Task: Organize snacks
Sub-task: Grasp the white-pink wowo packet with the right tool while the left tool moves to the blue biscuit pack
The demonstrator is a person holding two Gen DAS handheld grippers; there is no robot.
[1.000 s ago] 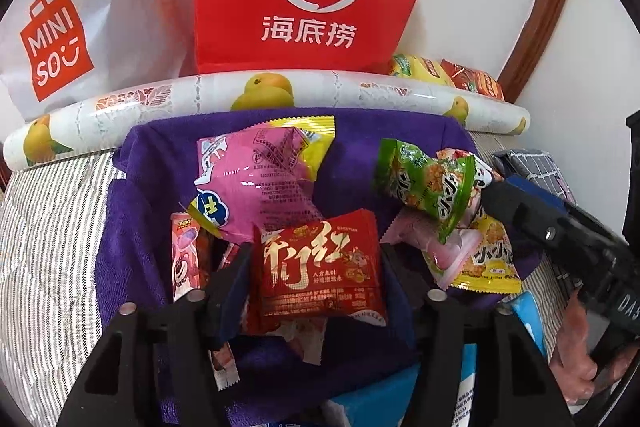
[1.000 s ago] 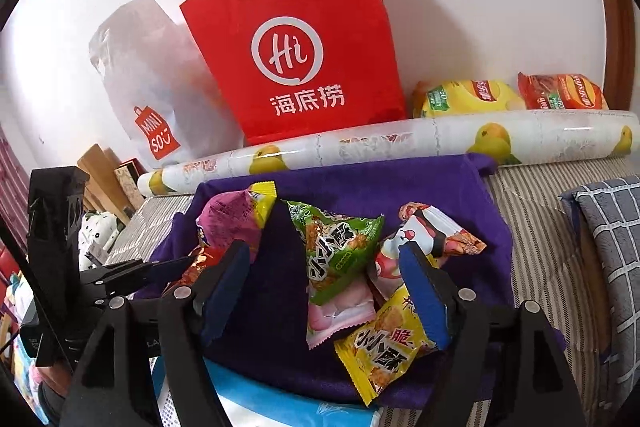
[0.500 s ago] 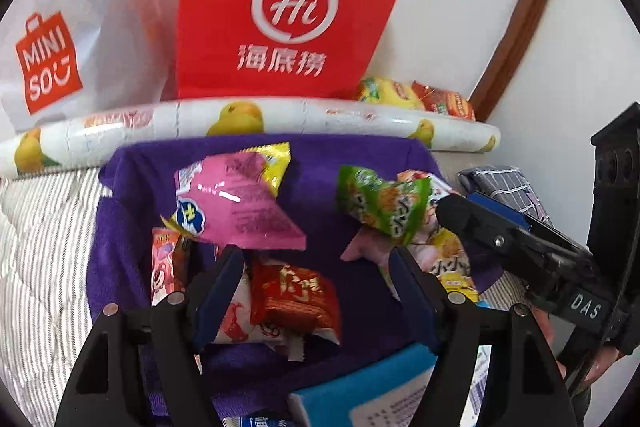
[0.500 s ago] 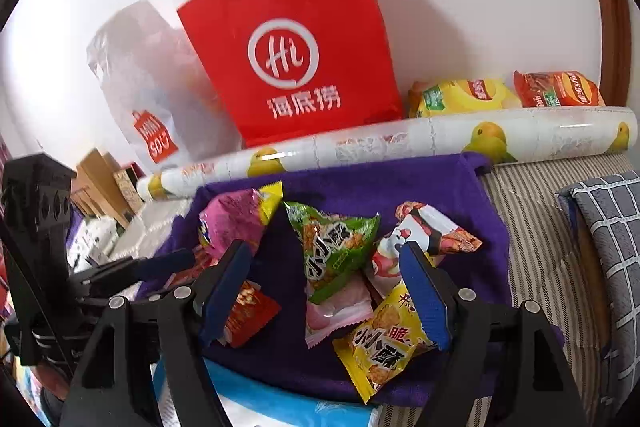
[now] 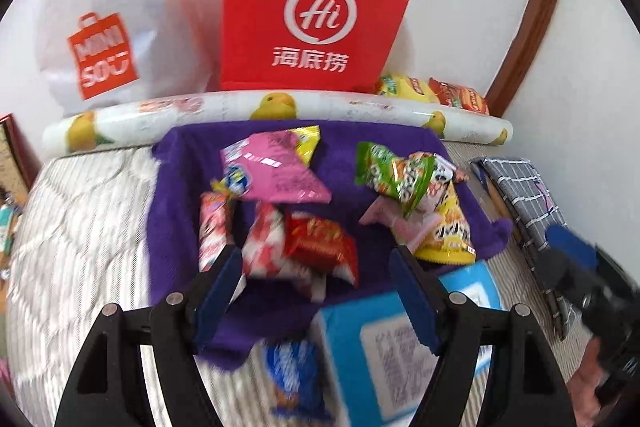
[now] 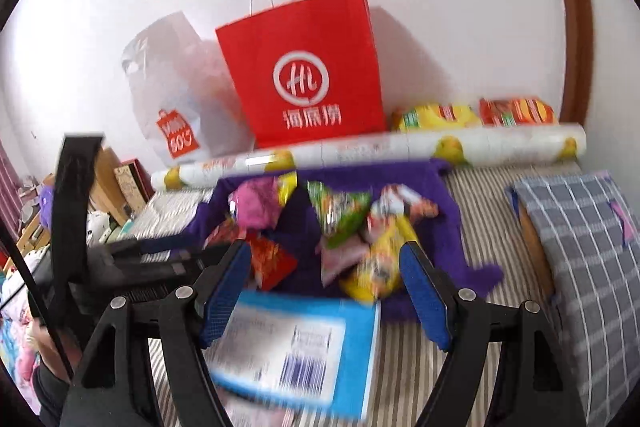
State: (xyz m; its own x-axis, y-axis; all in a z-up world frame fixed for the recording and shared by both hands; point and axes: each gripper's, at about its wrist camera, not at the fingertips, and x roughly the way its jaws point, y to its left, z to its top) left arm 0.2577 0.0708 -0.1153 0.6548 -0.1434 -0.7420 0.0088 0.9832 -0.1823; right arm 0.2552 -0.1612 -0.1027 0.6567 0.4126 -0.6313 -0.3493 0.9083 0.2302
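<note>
Several snack packets lie on a purple towel [image 5: 180, 195] on the bed: a pink one [image 5: 276, 171], a red one [image 5: 320, 243], a green one [image 5: 392, 175] and a yellow one [image 5: 452, 231]. My left gripper [image 5: 316, 253] hangs open above the near edge of the towel, with nothing between its pads. My right gripper [image 6: 325, 247] is open too, and empty. In the right wrist view the same pile shows, with the green packet [image 6: 340, 211] and the red packet [image 6: 272, 259]. A blue box [image 6: 296, 343] lies just below both grippers.
A red paper bag [image 5: 316, 7] and a white plastic bag [image 5: 104, 39] stand against the wall behind a fruit-print roll [image 5: 280, 107]. More packets [image 6: 472, 115] lie behind the roll. A checked pillow [image 6: 580, 247] lies to the right. Striped bedding [image 5: 80, 227] surrounds the towel.
My left gripper opened and let go of the red packet, which now lies on the towel. Both grippers drew back and up, so the blue box came into view.
</note>
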